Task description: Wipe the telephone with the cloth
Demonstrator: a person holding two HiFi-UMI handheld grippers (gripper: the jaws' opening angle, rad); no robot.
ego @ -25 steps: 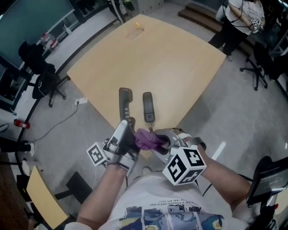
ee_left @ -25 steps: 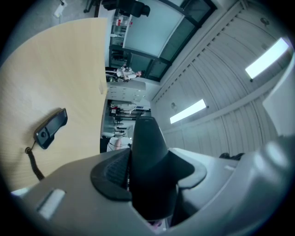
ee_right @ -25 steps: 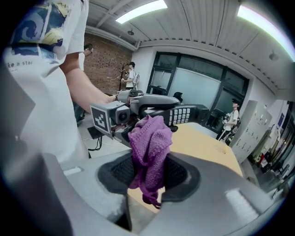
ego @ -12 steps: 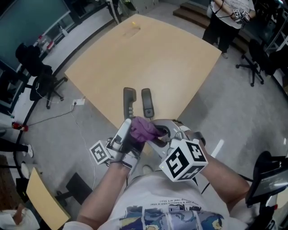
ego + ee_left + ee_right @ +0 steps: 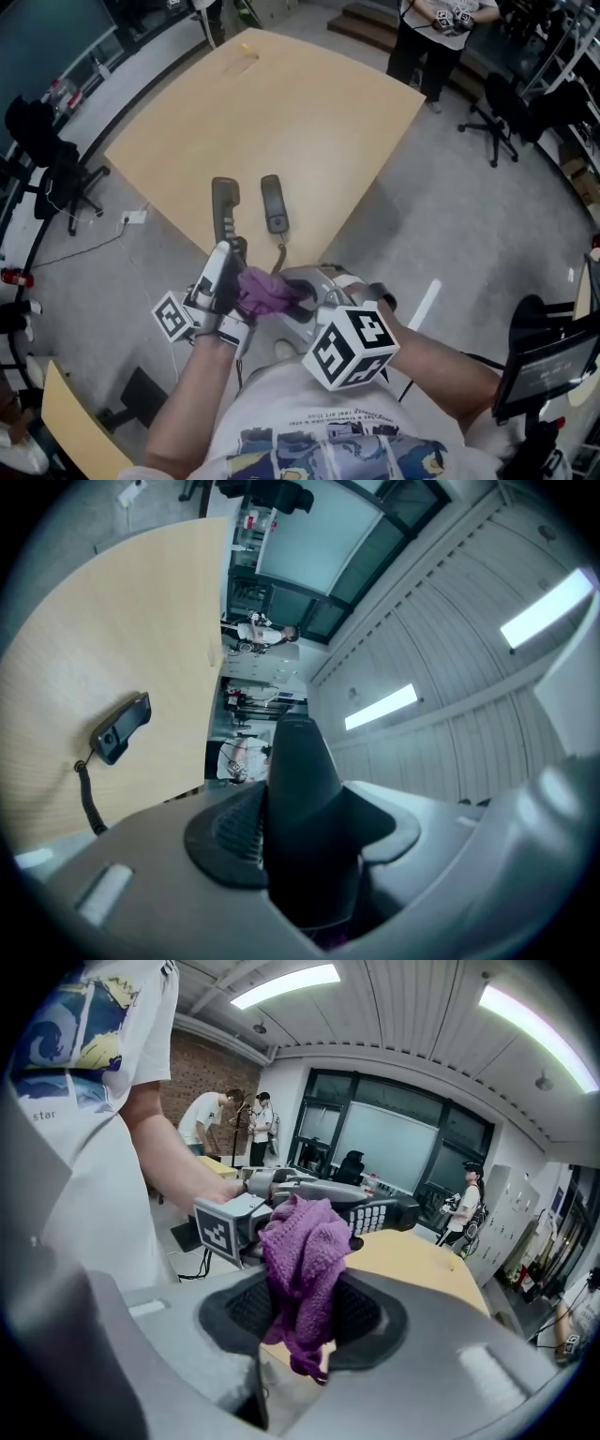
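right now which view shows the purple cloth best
The right gripper view: the purple cloth fills the centre, bunched between that gripper's jaws. The head view shows the cloth small; the left gripper view shows only a purple sliver below the handset.

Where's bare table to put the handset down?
Free: the wide stretch of table beyond the corded phone part, up to the far edge, and the strip right of that part. Crowded: the near edge, where the left gripper holds the handset and the right gripper holds the cloth.
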